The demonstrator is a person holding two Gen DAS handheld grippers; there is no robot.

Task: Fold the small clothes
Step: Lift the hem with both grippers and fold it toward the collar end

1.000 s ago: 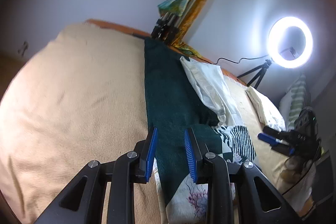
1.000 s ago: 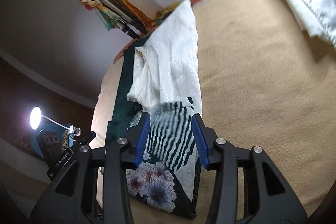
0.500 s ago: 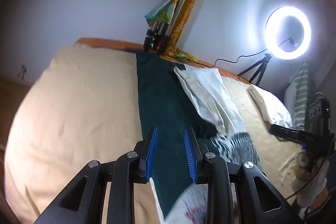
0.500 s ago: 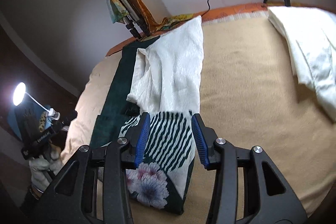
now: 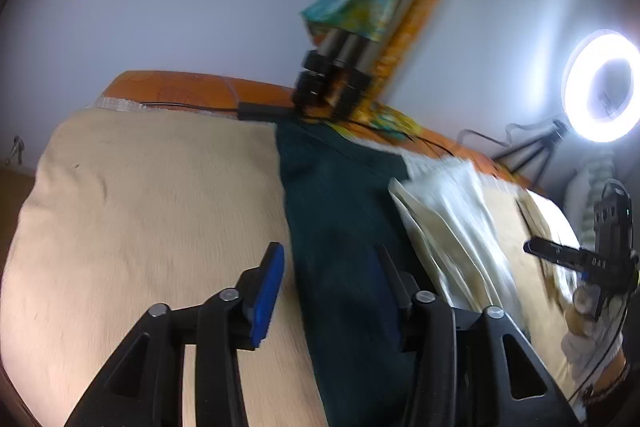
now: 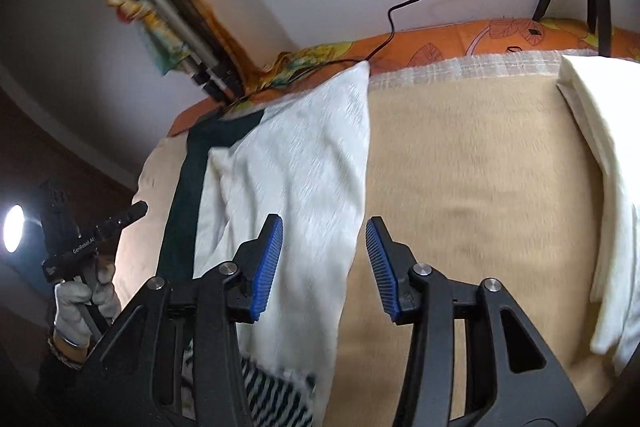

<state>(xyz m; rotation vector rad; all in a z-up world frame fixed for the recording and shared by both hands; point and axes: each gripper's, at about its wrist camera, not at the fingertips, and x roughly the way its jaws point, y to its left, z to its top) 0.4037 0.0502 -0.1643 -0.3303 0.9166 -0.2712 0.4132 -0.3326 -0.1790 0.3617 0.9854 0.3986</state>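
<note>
Above the beige blanket (image 5: 152,195), in the left wrist view, the left gripper (image 5: 326,277) is held with jaws spread wide and nothing between them; the dark green cloth (image 5: 340,227) runs lengthwise under the gap, with the white garment (image 5: 452,223) just beside it, away from the bare blanket. Seen from the right wrist, the right gripper (image 6: 322,263) is likewise spread wide and grips nothing, above the white garment (image 6: 304,179), which overlaps the dark green cloth (image 6: 188,187) on the blanket (image 6: 472,187).
</note>
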